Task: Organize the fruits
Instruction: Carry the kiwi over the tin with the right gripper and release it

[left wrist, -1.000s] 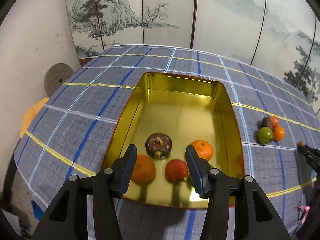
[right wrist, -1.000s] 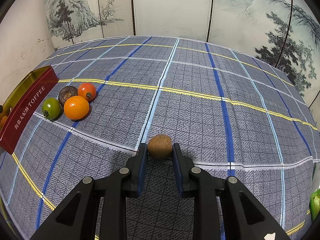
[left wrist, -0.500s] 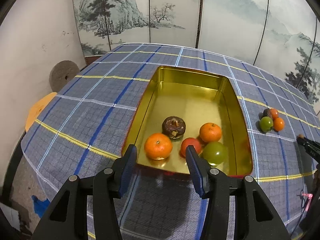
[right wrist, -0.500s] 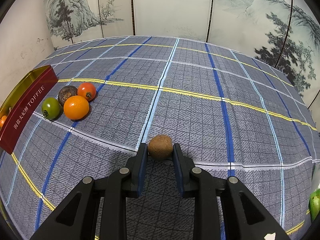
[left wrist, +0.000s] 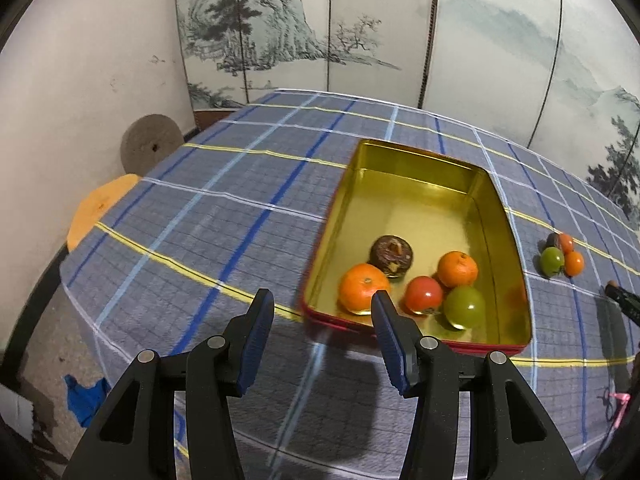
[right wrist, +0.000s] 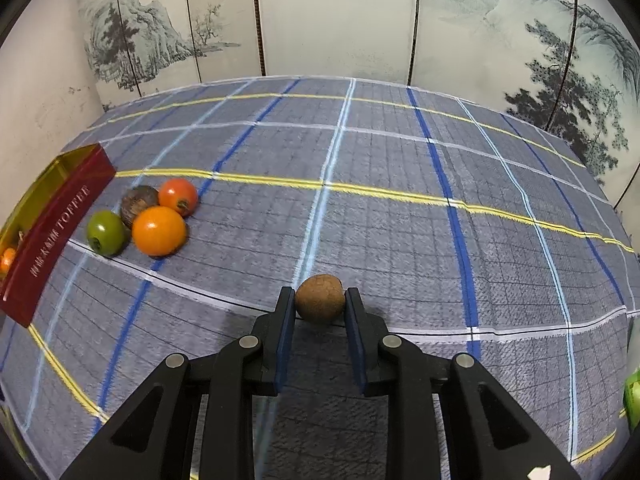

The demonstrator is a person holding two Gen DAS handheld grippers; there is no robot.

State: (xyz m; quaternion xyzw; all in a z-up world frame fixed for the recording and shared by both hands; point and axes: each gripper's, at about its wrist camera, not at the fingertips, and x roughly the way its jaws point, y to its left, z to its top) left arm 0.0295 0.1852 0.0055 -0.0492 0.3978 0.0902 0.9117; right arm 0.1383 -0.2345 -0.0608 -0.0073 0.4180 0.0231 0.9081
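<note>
A gold tin with red sides point(left wrist: 496, 204) holds two oranges point(left wrist: 362, 287), a red tomato point(left wrist: 423, 293), a green fruit point(left wrist: 464, 306) and a dark brown fruit point(left wrist: 391, 255). My left gripper point(left wrist: 322, 306) is open and empty, just in front of the tin's near left corner. My right gripper point(right wrist: 320, 302) is shut on a brown kiwi point(right wrist: 320, 298), just above the cloth. A loose cluster lies right of the tin point(right wrist: 60, 216): a green fruit point(right wrist: 106, 232), an orange point(right wrist: 159, 230), a red tomato point(right wrist: 178, 197) and a dark fruit point(right wrist: 138, 204).
The blue plaid tablecloth point(right wrist: 400, 220) covers the table. A painted folding screen point(left wrist: 400, 32) stands behind it. A round grey disc point(left wrist: 152, 144) and an orange stool point(left wrist: 102, 206) sit off the left edge. Something green point(right wrist: 632, 400) shows at the right edge.
My left gripper has pulled back and to the left, out of the tin, and a green fruit now lies in the tin. My right gripper still holds the kiwi, shifted slightly.
</note>
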